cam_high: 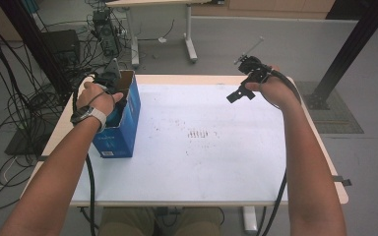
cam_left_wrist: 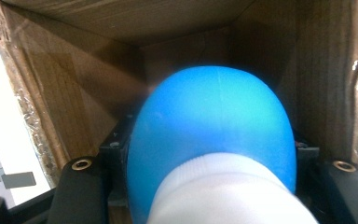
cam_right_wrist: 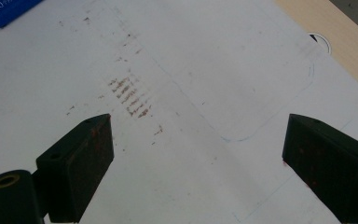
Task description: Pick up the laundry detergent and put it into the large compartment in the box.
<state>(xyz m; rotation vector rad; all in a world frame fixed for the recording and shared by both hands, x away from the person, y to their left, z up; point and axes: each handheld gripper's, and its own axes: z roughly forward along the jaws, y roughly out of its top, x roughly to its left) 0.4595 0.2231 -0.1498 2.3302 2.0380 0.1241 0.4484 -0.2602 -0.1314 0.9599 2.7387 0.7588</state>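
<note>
A blue cardboard box (cam_high: 125,123) stands open-topped at the table's left side. My left gripper (cam_left_wrist: 212,179) reaches down into it, with the hand (cam_high: 96,101) over the opening. Inside, against the box's brown walls (cam_left_wrist: 65,107), its jaws are shut on a rounded blue object with a white ribbed end (cam_left_wrist: 214,126). My right gripper (cam_high: 241,93) hangs above the table's far right, open and holding nothing. Between its two black pads (cam_right_wrist: 81,158) lies bare white sheet. A corner of the blue box (cam_right_wrist: 4,10) shows at the top left of the right gripper view.
A white sheet (cam_high: 211,167) covers the table, with brown smudges (cam_high: 199,133) near its middle, also visible as brown smudges (cam_right_wrist: 130,95) ahead of the right gripper. Cables (cam_high: 10,98) crowd the floor at left. Another desk's legs (cam_high: 189,44) stand behind, a black post (cam_high: 347,54) at right.
</note>
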